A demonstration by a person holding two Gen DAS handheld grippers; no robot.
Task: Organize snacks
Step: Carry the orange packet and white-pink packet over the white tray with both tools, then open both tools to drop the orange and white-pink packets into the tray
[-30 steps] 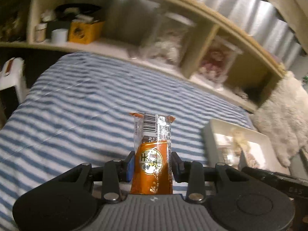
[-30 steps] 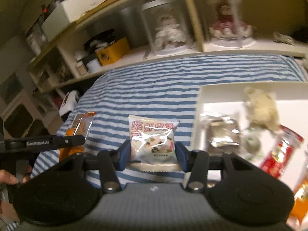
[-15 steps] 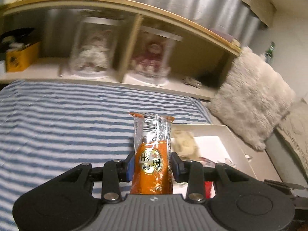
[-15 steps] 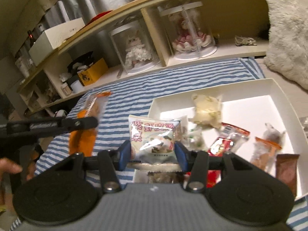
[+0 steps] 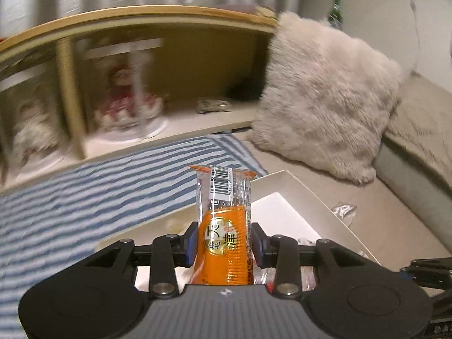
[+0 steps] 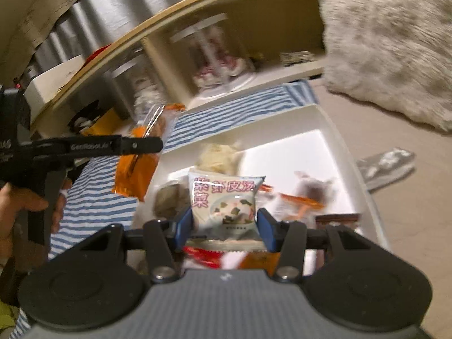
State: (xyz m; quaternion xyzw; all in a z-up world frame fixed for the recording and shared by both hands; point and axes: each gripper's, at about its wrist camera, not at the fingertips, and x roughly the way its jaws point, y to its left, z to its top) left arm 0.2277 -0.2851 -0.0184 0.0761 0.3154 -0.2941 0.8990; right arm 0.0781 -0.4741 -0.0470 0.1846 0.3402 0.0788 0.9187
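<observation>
Two grippers were loaded. The left gripper [image 5: 223, 244] clamped an orange snack bar [image 5: 224, 226] upright over the white tray's [image 5: 319, 206] left edge. The right gripper [image 6: 224, 226] clamped a soup packet [image 6: 224, 197] above the tray's near edge.

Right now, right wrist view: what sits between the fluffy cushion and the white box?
Mostly bare beige surface. One crumpled grey wrapper lies on it, just outside the white box wall, below the fluffy cushion. Shown in the right wrist view.
</observation>
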